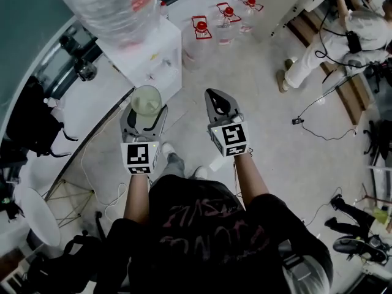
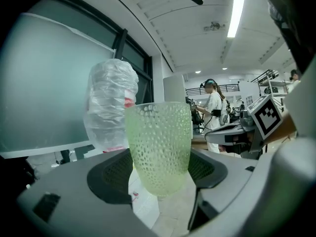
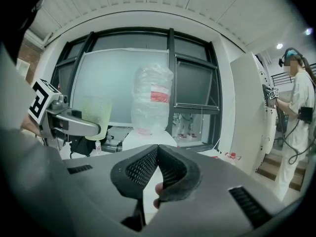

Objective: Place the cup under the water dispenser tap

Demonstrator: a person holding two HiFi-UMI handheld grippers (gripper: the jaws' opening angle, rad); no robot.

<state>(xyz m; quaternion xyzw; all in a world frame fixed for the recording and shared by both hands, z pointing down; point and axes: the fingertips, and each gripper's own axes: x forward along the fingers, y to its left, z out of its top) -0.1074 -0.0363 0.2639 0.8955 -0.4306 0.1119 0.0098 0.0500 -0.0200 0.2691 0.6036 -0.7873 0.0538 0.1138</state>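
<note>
A pale green dimpled cup (image 1: 146, 99) stands upright between the jaws of my left gripper (image 1: 146, 111), which is shut on it. In the left gripper view the cup (image 2: 160, 147) fills the middle, with a black pad pressing on each side. Ahead and slightly left stands the white water dispenser (image 1: 154, 60) with a big clear bottle (image 1: 110, 5) on top; its tap is too small to make out. My right gripper (image 1: 216, 98) hangs beside the left one, shut with nothing in it. In the right gripper view its pads (image 3: 170, 164) meet at the tips, and the cup (image 3: 96, 112) shows at left.
Three red-capped water jugs (image 1: 201, 28) stand on the floor beyond the dispenser. A person in white (image 1: 334, 38) is at the far right, with a cable (image 1: 315, 124) across the floor. A black bag (image 1: 30, 121) and a white round seat (image 1: 40, 216) are at left.
</note>
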